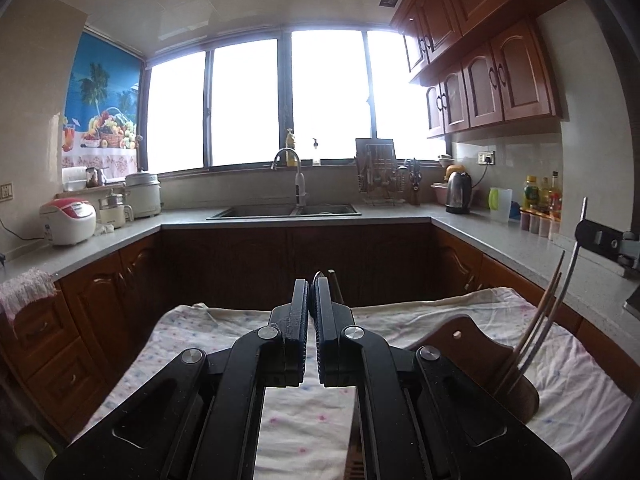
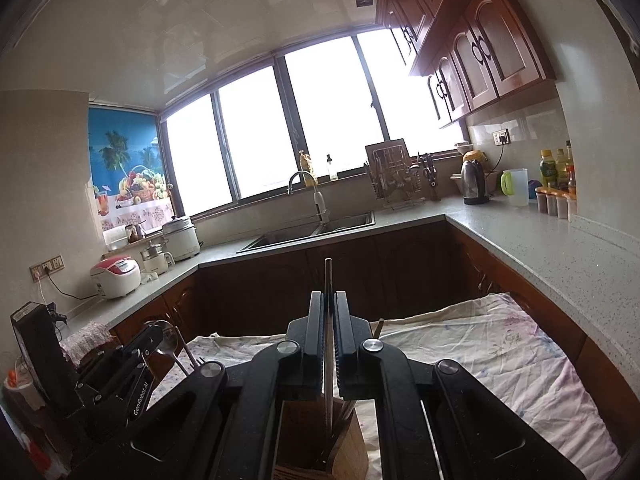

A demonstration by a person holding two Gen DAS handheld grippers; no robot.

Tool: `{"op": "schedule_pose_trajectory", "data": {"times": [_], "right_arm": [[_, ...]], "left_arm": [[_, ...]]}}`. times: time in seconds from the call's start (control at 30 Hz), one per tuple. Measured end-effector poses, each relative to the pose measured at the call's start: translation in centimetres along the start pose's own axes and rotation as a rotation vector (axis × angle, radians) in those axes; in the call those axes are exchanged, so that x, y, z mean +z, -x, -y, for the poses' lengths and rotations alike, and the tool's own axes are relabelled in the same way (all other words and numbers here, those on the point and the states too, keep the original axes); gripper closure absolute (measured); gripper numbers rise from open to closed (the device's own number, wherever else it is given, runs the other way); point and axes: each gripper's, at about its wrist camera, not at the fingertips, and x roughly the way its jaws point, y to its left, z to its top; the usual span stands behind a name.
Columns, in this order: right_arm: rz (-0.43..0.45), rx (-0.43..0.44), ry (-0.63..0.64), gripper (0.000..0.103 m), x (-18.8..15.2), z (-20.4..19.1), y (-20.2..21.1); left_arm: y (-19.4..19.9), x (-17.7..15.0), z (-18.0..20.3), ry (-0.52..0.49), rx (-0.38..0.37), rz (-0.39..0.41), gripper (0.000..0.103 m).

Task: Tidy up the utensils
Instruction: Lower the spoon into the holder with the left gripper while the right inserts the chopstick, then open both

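Right gripper (image 2: 329, 312) pinches a slim metal utensil handle (image 2: 328, 280), upright, lower end reaching into the wooden holder (image 2: 320, 444) right below, alongside other sticks. Holder sits on the floral cloth (image 2: 500, 352). Left gripper (image 1: 310, 300) fingers pressed nearly together on a spoon (image 1: 319, 276); only its tip pokes past them. From the left wrist view, the holder (image 1: 464, 336) is just to the right on the cloth (image 1: 200, 344), two chopsticks (image 1: 544, 312) leaning out. Counter (image 2: 540, 248), sink (image 1: 288, 211) and kettle (image 1: 458, 192) well behind.
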Motion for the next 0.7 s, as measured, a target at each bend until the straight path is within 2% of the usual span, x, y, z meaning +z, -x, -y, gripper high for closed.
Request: {"op": "schedule_pose_trajectory", "data": {"times": [0.17,0.37,0.7], "right_arm": [[-0.043,-0.005,-0.029,0.099,-1.9,0.7,-0.6],[-0.101,-0.015,-0.057,0.099,-3.3,1.5,-1.2],[-0.13,-0.023,-0.067,0.098,-3.2,1.8,-1.4]], "left_arm": [[-0.5,-1.3,-0.7,0.062,-0.114,-0.06,0.098],[-1.2,-2.3,-1.7,0.132,-0.204,-0.126,0.097],[-1.5,-2.0,-1.3,0.132,-0.224,-0.168,0.096]]}}
